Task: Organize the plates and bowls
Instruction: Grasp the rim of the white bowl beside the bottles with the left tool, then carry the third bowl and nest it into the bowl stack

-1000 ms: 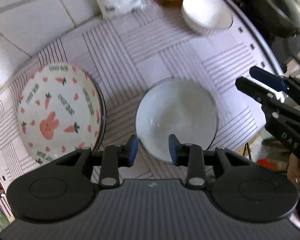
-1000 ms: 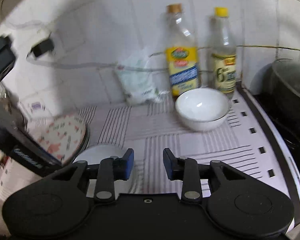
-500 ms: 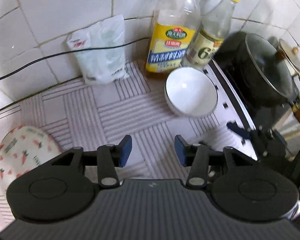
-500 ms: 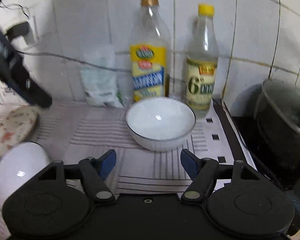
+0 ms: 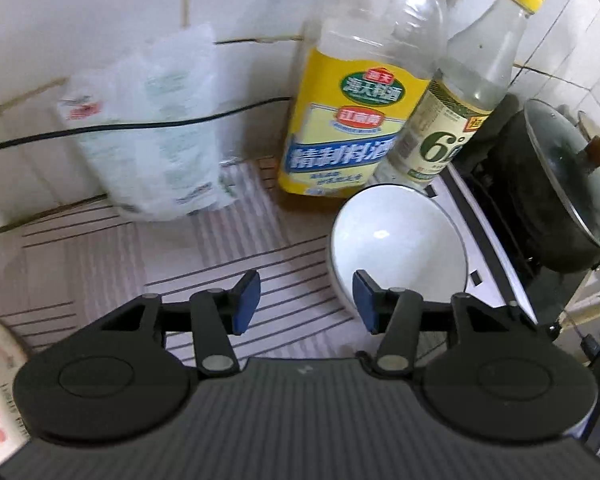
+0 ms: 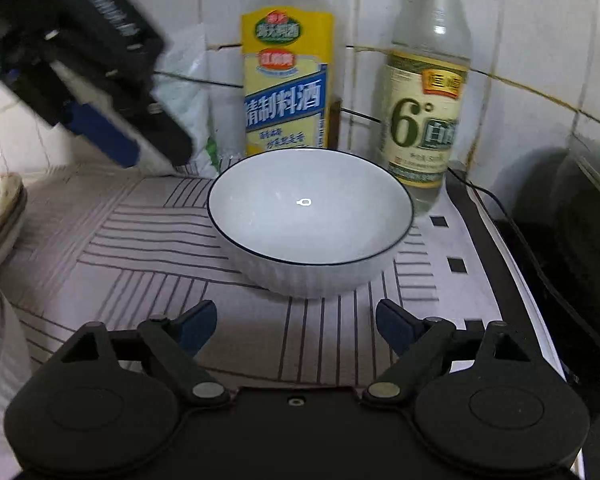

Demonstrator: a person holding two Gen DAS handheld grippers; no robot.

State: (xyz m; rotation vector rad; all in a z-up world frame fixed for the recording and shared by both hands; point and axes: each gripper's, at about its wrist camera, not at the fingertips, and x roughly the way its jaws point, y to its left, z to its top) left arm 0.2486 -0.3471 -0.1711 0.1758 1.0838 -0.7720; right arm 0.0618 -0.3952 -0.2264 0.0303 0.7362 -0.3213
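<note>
At the far left of our view a patterned plate with red carrot and rabbit prints point(image 6: 0, 196) lies on the striped cloth of the bench point(image 6: 140, 240), well apart from the work in hand. Next comes our left tool point(image 5: 304, 300), its blue pads part-open with nothing between them; the jaws have just been opening, and one pad stands just in front of the near rim of the white ceramic bowl with a thin dark rim line point(image 6: 310, 220). That bowl sits upright toward the back of the bench, just in front of a yellow-labelled clear bottle point(image 6: 286, 80) and a pale-labelled clear bottle with a yellow cap point(image 5: 472, 92). Our right tool point(image 6: 296, 328) faces the bowl squarely, jaws spread wide and empty, having also just been opening, and stops short of the ribbed outer wall. We judge the bowl to be stiff, glazed and slippery, moderately heavy for its size, and liable to chip if knocked against the bottles behind it. We would take it by the near rim, one pad inside and one outside the wall, gripping firmly and lifting level. At the far right a dark lidded pot point(image 5: 560, 184) stands on the stove, clear of our path.
</note>
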